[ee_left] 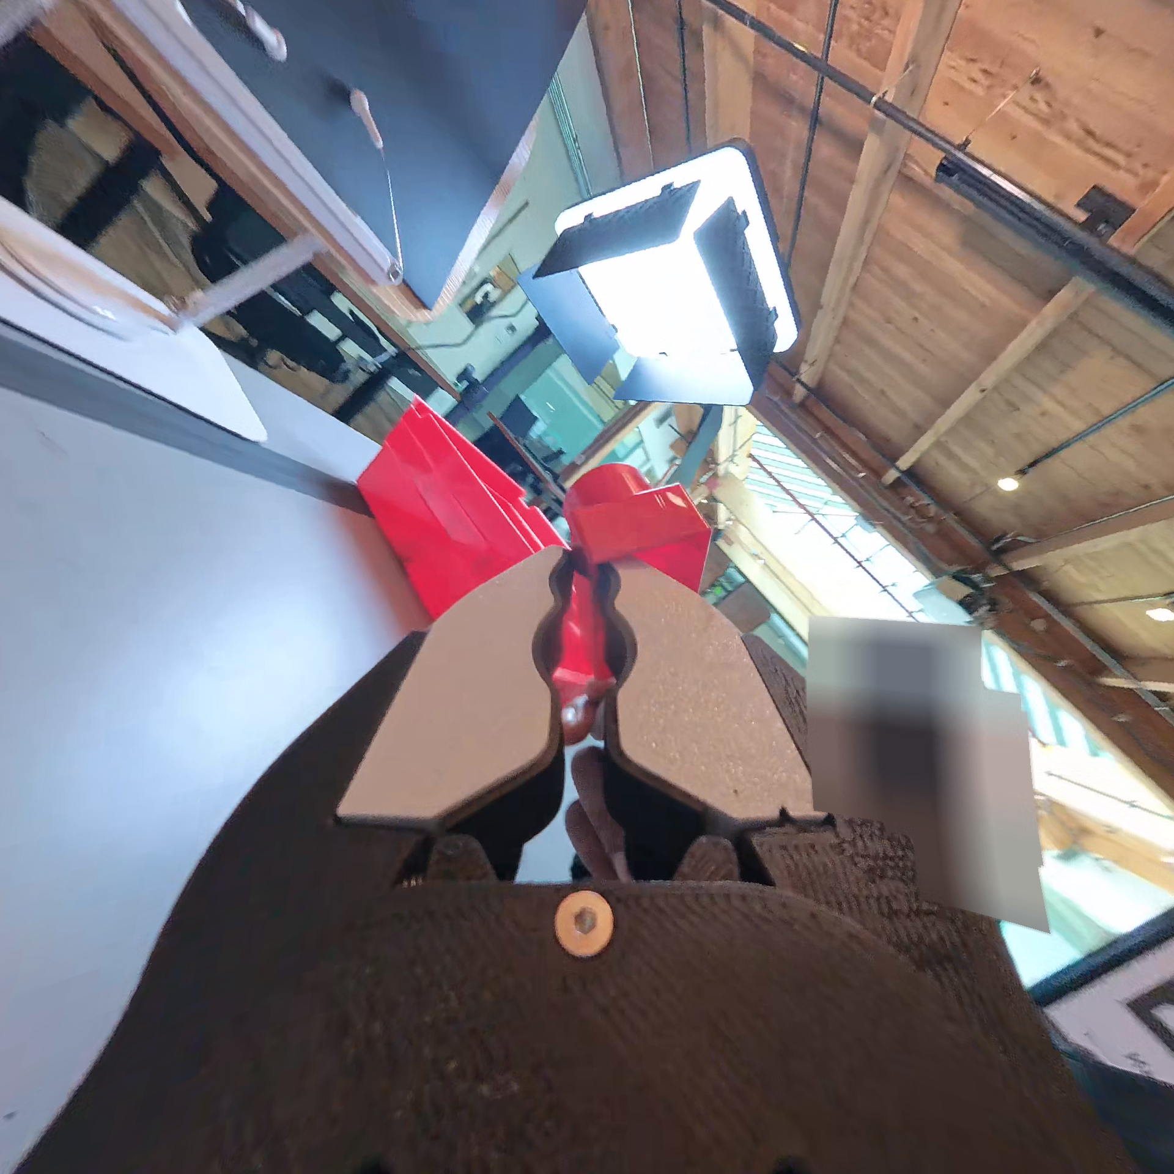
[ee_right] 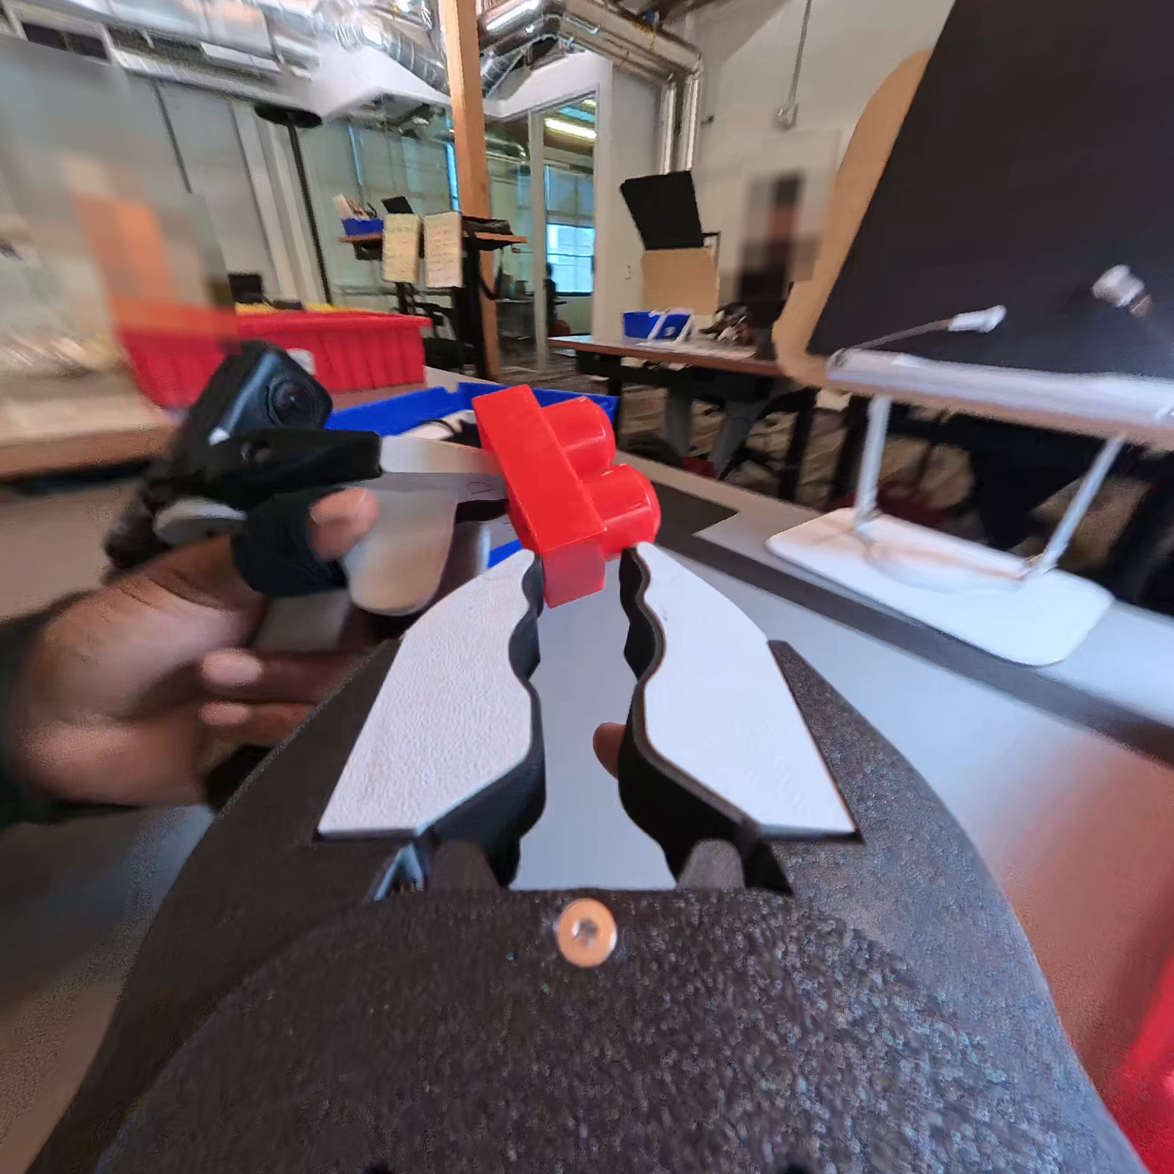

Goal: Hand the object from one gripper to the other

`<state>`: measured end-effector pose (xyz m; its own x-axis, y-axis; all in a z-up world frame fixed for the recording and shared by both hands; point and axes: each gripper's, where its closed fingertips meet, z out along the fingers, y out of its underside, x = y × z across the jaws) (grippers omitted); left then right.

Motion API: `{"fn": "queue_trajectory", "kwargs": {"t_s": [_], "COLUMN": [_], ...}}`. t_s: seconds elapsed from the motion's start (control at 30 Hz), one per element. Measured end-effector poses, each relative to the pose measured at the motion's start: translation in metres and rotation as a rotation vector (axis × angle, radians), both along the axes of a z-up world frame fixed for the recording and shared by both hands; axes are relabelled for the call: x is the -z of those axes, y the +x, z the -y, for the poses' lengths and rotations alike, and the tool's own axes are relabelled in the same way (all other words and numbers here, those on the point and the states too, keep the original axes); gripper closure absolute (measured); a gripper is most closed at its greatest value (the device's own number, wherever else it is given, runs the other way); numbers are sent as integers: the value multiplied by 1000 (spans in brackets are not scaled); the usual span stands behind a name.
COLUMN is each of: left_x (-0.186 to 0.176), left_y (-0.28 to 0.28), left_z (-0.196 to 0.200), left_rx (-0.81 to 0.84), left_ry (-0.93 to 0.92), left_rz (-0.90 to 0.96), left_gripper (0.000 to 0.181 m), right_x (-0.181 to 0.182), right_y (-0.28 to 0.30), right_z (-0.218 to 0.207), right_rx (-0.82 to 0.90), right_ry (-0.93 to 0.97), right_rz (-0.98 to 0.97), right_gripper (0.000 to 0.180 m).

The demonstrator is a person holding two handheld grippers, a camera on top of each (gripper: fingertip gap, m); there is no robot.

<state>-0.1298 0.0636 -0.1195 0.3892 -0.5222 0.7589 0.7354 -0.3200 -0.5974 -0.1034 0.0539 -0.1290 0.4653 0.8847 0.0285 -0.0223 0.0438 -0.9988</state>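
Note:
A red toy building block (ee_right: pixel 565 489) with two round studs is held in the air. My left gripper (ee_left: pixel 581 562) is shut on it: in the left wrist view the block (ee_left: pixel 635 527) sticks out past the fingertips and runs down between the pads. In the right wrist view the left gripper (ee_right: pixel 489 489), with its camera and a hand on it, reaches in from the left. My right gripper (ee_right: pixel 581 565) is open. Its fingertips stand on either side of the block's lower end, with a gap on the right side.
A white stand (ee_right: pixel 940 572) carrying a black board stands on the table to the right. A blue bin (ee_right: pixel 406 406) and a red bin (ee_right: pixel 337 356) lie behind the block. A red bin (ee_left: pixel 445 508) and a bright light panel (ee_left: pixel 667 273) show in the left wrist view. Only a small space, under 4 cm, lies between the two pairs of fingers.

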Motion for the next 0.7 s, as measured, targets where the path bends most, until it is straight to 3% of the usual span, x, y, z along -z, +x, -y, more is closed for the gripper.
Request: {"fn": "queue_trajectory", "kwargs": {"t_s": [0.1,0.23,0.4,0.57,0.7], "left_x": [3,4,19,27,25], "left_y": [6,17,36,47,44], "left_z": [0,3,7,12,12], "left_rx": [86,189,277,296,248], "left_ry": [-36,-40,-25,33,97], "left_rz": [66,60,-169,-385,-515], "left_gripper": [174,172,136,132,131], "right_x": [-4,-13,-19,-22,-20], "right_y": [5,14,34,58,58], "right_z": [-3,-10,-33,-57,-58], "right_rx": [67,113,194,299,326], "right_ry": [203,225,224,272,418], "right_rz": [102,109,109,156,274], "right_gripper": [160,165,175,178,178]}}
